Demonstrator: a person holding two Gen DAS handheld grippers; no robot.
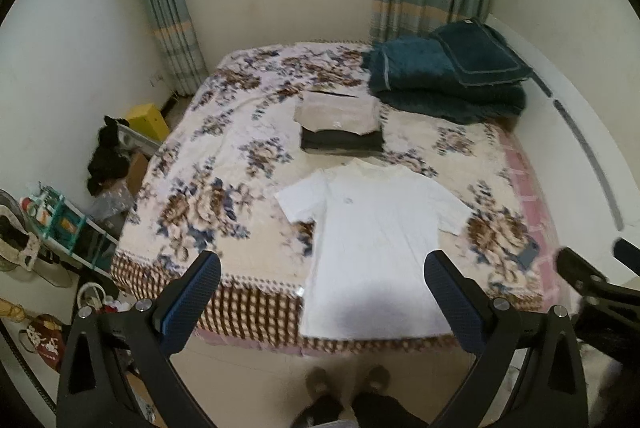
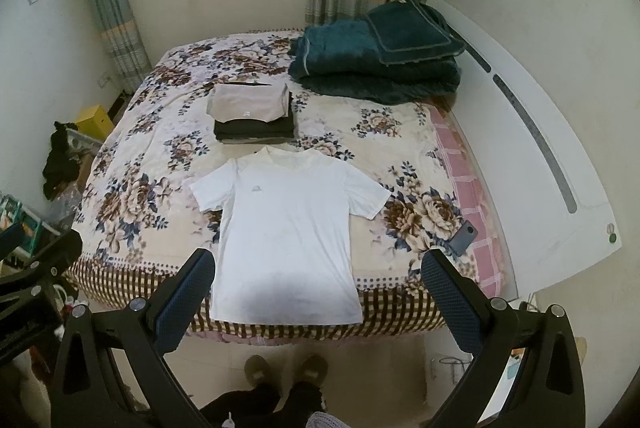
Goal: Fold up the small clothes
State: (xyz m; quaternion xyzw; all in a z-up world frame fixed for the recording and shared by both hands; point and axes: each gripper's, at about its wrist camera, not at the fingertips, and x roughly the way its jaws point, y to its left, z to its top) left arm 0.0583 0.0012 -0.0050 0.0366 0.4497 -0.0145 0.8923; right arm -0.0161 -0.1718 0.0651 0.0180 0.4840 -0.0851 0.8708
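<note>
While both sets of jaws stand wide apart and empty above the bed's (image 2: 400, 292) near edge, the white T-shirt (image 2: 290, 224) lies flat ahead and below, long axis running away, hem nearest, about equally near left gripper (image 1: 322, 302) and right gripper (image 2: 318, 298).

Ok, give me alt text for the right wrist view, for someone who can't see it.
A white T-shirt lies spread flat, front up, on a floral bedspread, its hem at the near edge, framed by the open right gripper above it. Behind it sits a stack of folded clothes, then a folded teal blanket; a phone lies at right.
</note>
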